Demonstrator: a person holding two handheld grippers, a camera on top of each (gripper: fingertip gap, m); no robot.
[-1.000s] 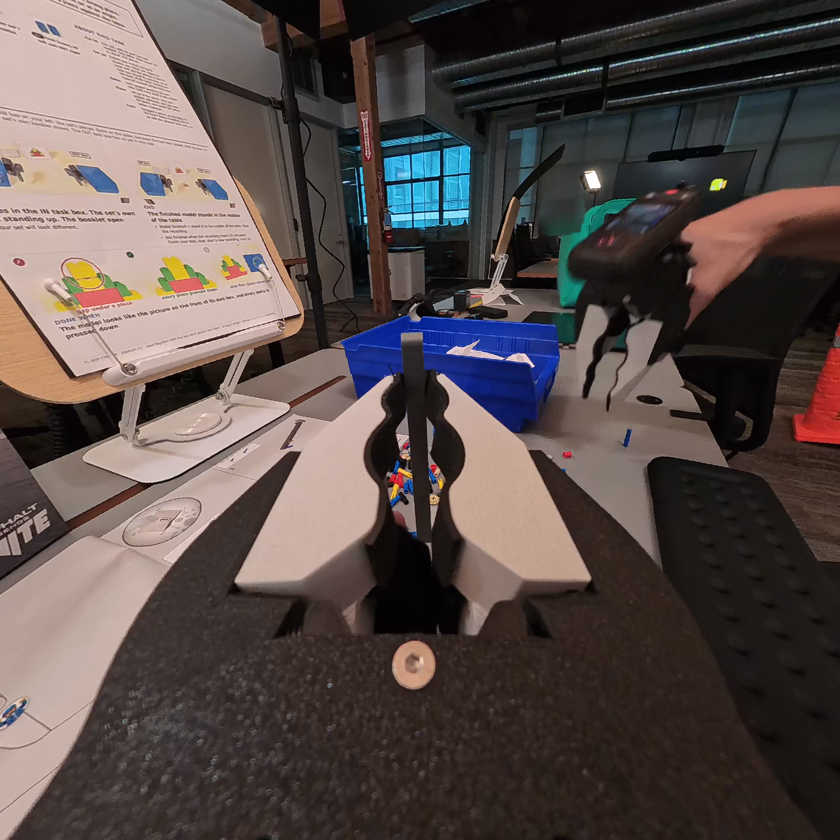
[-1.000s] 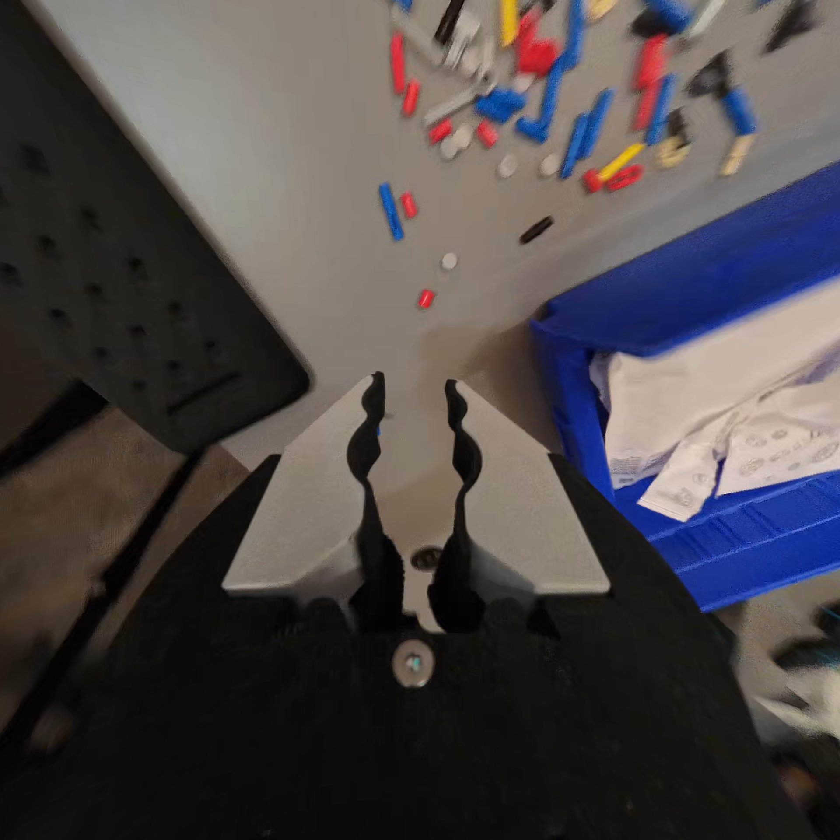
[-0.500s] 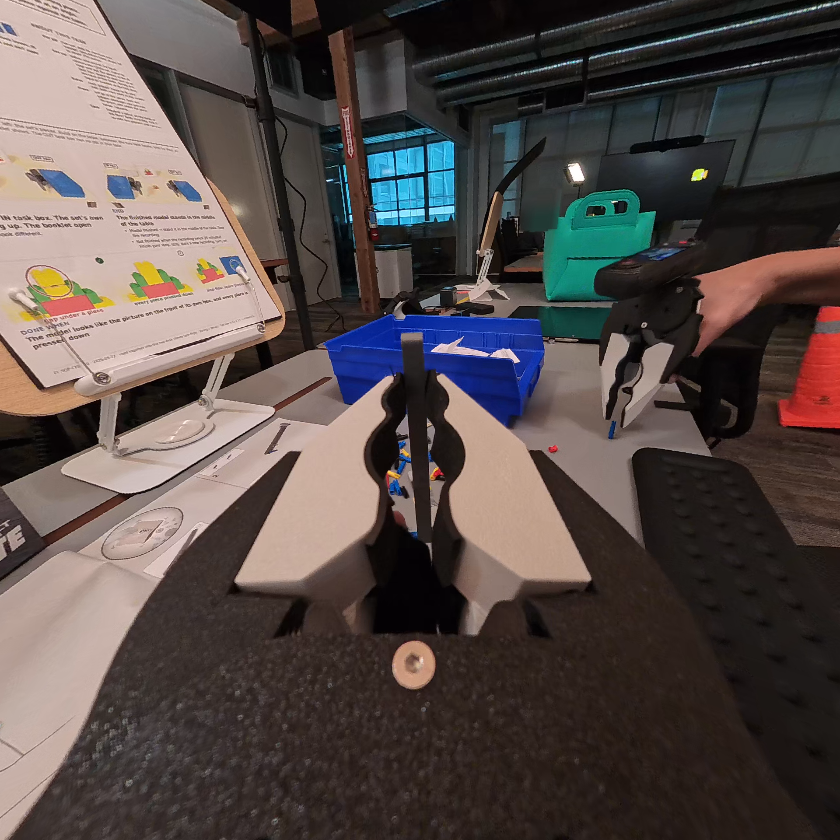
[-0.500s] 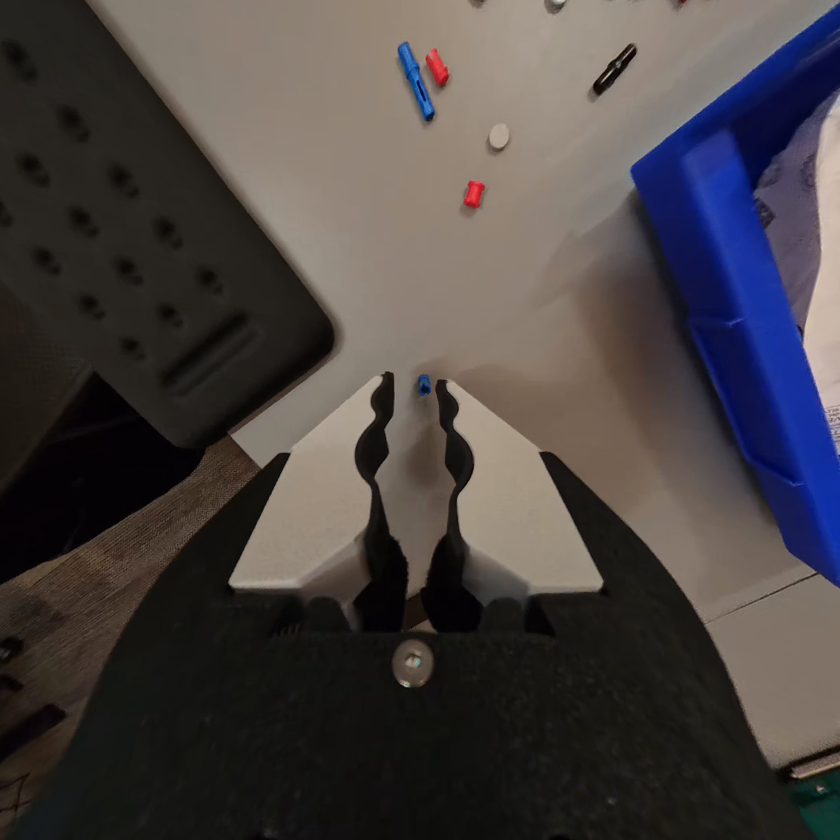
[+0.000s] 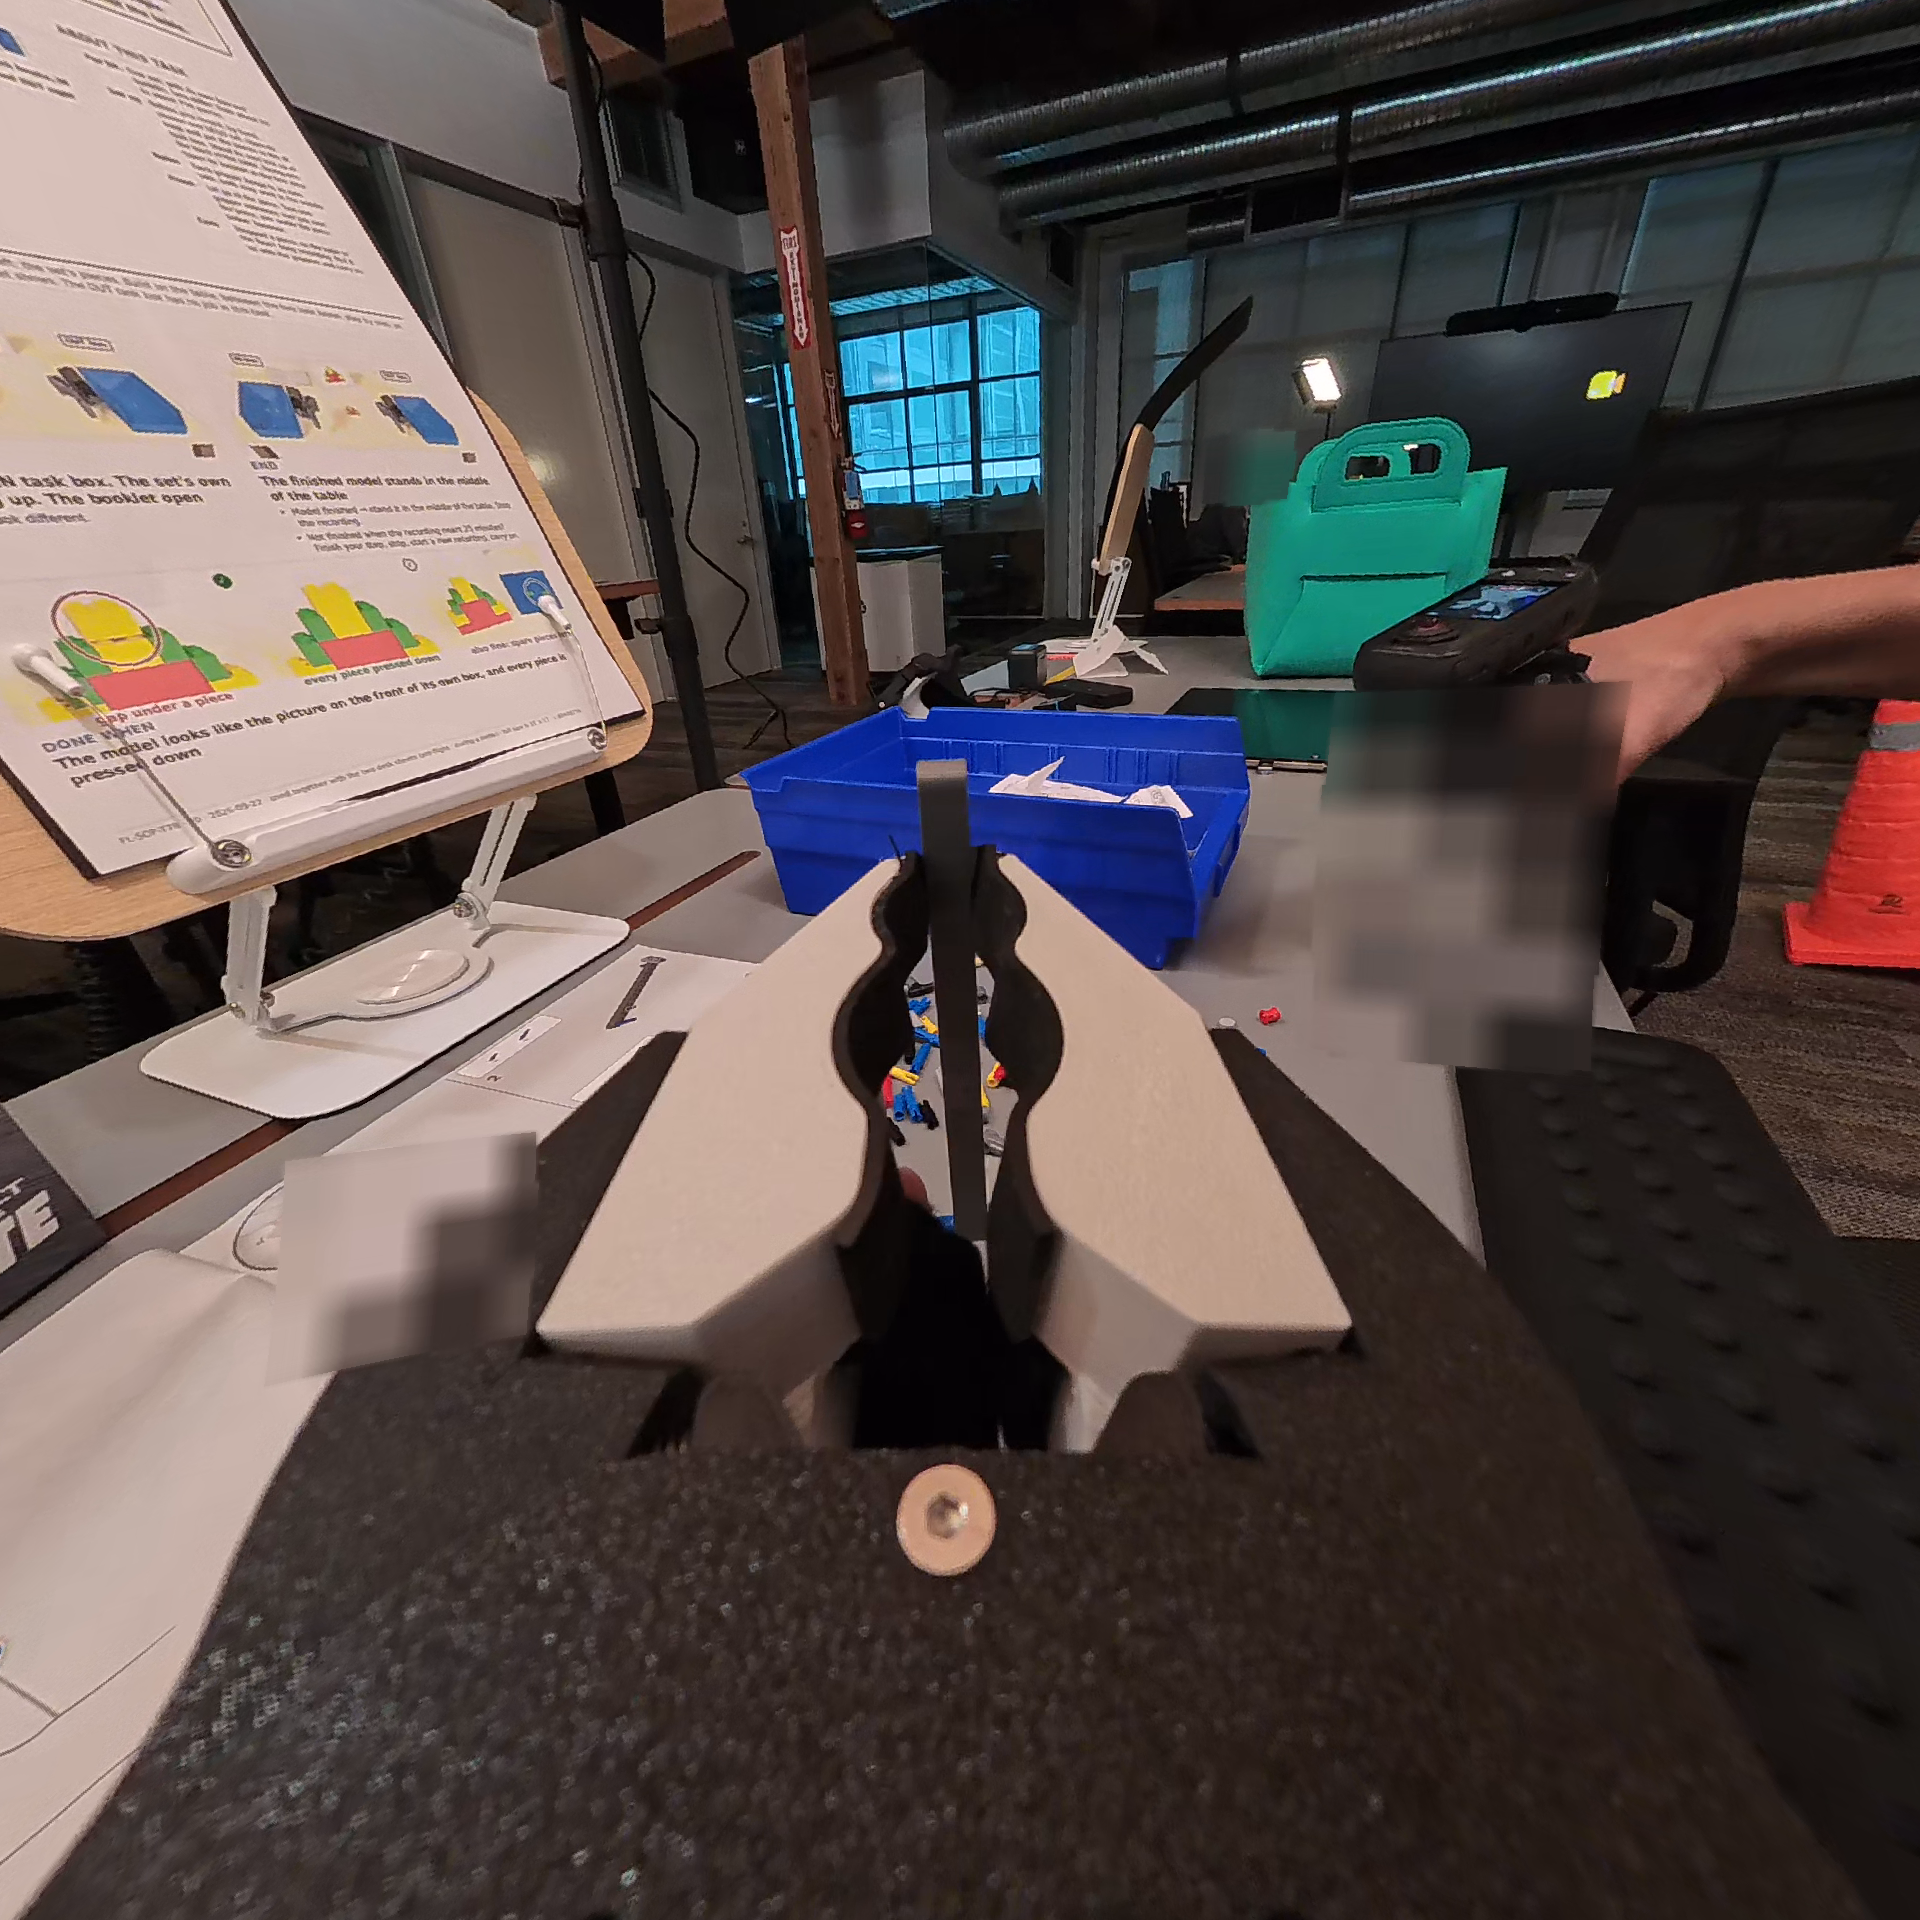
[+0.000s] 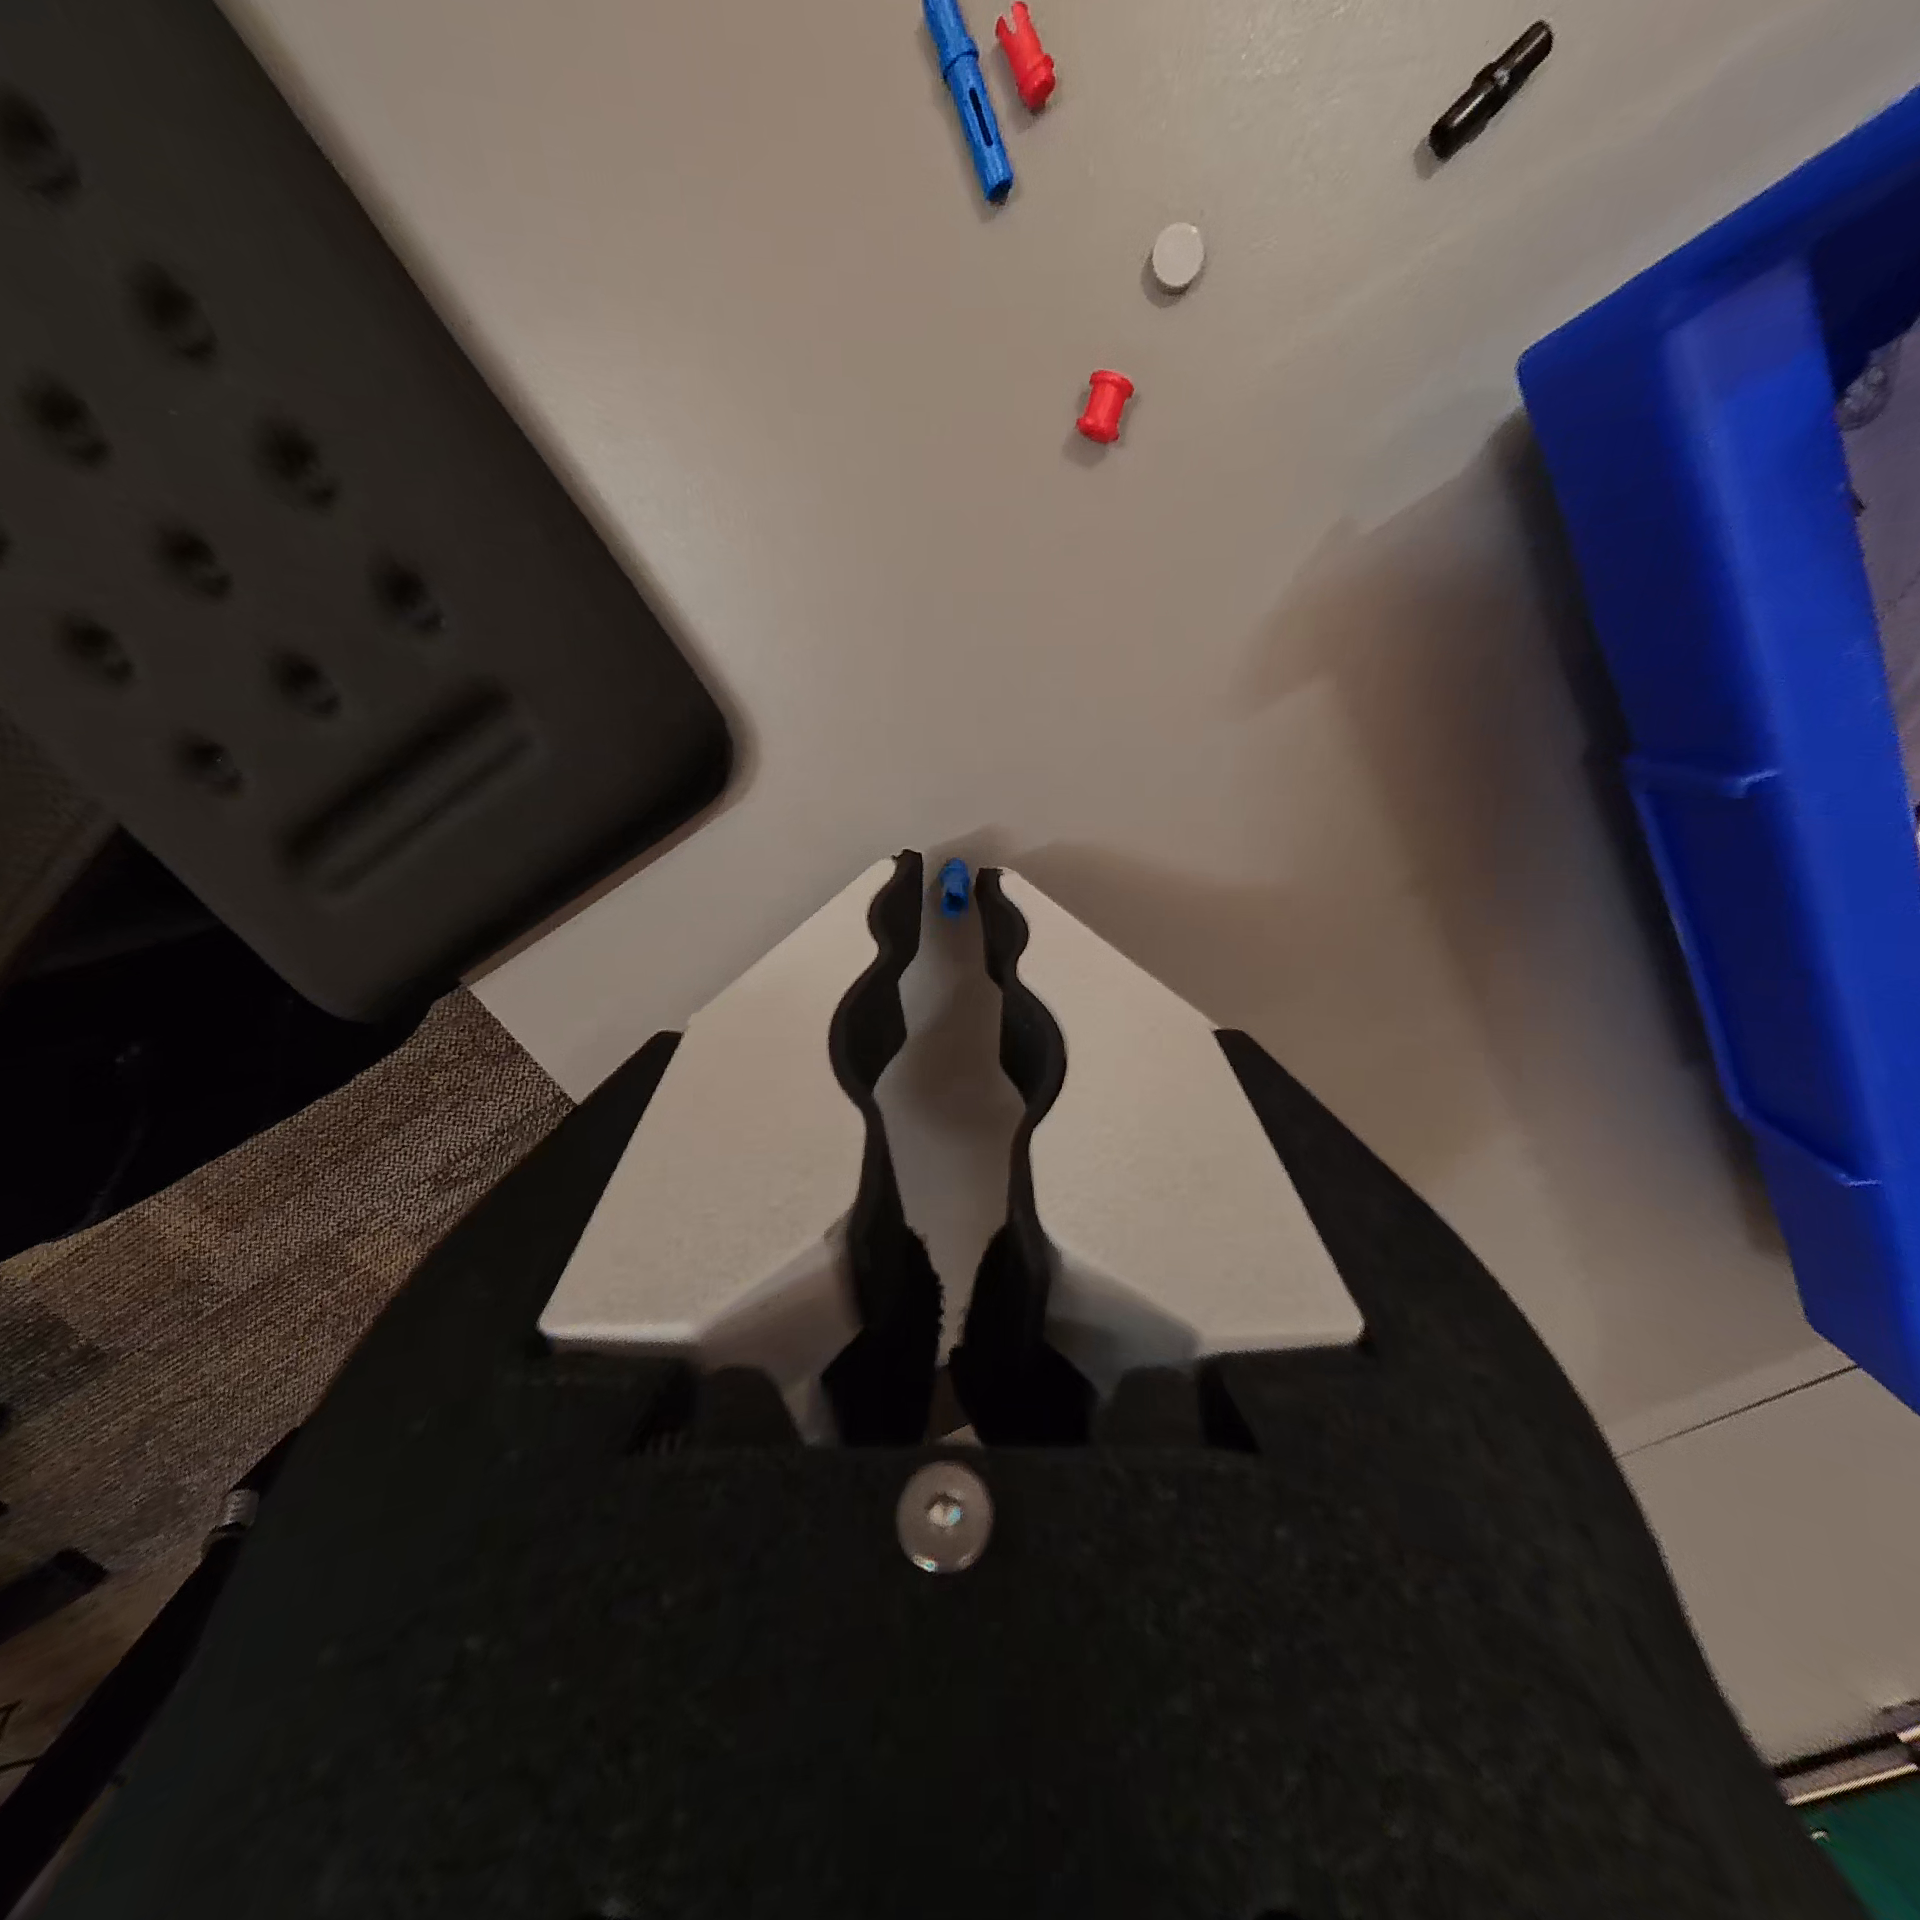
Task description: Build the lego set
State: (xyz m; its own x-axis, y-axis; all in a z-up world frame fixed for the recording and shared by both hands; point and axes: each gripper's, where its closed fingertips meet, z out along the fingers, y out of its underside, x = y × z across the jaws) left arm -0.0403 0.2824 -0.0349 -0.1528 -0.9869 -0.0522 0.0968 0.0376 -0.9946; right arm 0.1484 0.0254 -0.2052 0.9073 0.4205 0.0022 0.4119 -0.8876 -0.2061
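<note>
The step in hand looks like a pick-up: the right gripper [image 6: 948, 885] points down at the tabletop [image 6: 852, 540] with a small blue pin [image 6: 952, 900] lying between its tips. Its jaws stand narrowly apart, just wider than the pin, and I cannot tell whether either tip touches it yet. The next move calls for closing gently and squarely on something so small, smooth and round, which could roll or squirt out sideways.

The left gripper [image 5: 948, 883] is held level above the tabletop, its jaws clamped on a thin, flat dark grey beam [image 5: 954, 997] that stands upright between them, likely waiting for the pin.

The jaws carry wavy black rubbery liners on matte grey wedges. More hard plastic parts lie beyond the pin: a red bush [image 6: 1103, 405], a grey disc [image 6: 1178, 256], a long blue pin [image 6: 970, 104], a black axle [image 6: 1488, 89]. A glossy blue bin [image 6: 1745, 665] sits just right; a perforated black mat [image 6: 260, 416] lies left.
</note>
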